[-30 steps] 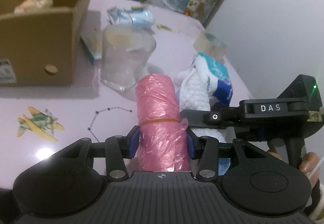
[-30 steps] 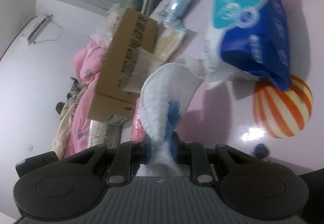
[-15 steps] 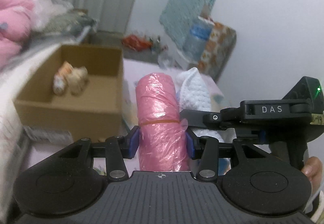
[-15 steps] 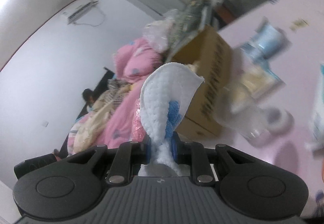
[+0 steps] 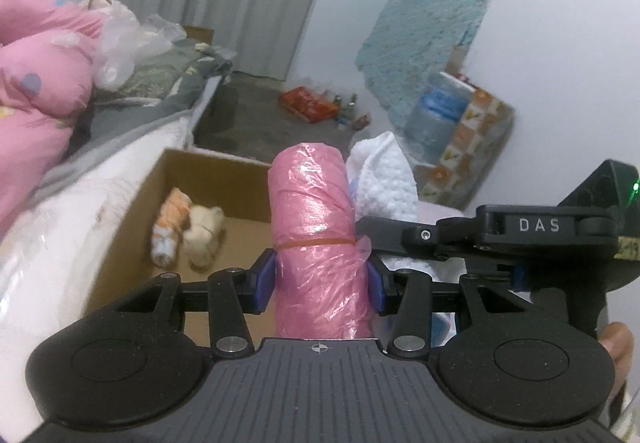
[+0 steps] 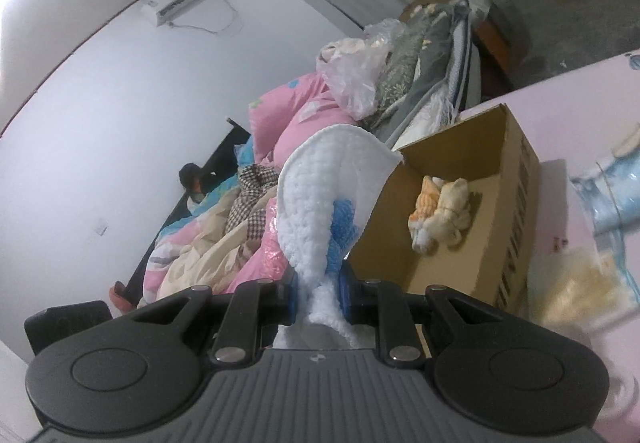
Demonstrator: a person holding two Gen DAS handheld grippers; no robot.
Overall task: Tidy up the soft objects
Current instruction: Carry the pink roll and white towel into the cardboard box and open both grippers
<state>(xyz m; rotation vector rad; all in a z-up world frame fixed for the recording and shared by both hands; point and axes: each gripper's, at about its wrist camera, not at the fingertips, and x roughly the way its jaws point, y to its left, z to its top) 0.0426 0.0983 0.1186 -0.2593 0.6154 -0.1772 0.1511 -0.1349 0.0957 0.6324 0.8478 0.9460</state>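
My left gripper (image 5: pixel 322 285) is shut on a pink plastic-wrapped roll (image 5: pixel 310 211) bound with a red rubber band, held up in the air. The open cardboard box (image 5: pixel 132 227) lies below and left of it, with a small orange-and-cream soft toy (image 5: pixel 188 233) on its floor. My right gripper (image 6: pixel 320 293) is shut on a white quilted cloth with a blue patch (image 6: pixel 324 195), which stands up from the jaws. From the right wrist view the box (image 6: pixel 516 179) sits right of the cloth, the toy (image 6: pixel 440 215) inside. The right gripper's body (image 5: pixel 536 239) and the white cloth (image 5: pixel 384 183) show beside the roll.
The box stands on a pink table (image 6: pixel 580 115). A clear bag (image 6: pixel 616 187) and a blurred yellowish packet (image 6: pixel 576 287) lie on it right of the box. A bed with pink bedding (image 5: pixel 36 83) runs along the left. A water jug (image 5: pixel 436 115) stands by the far wall.
Both grippers have risen from the tabletop with the pink roll and white cloth still held. The views swung from the table's clutter to looking down into the box.
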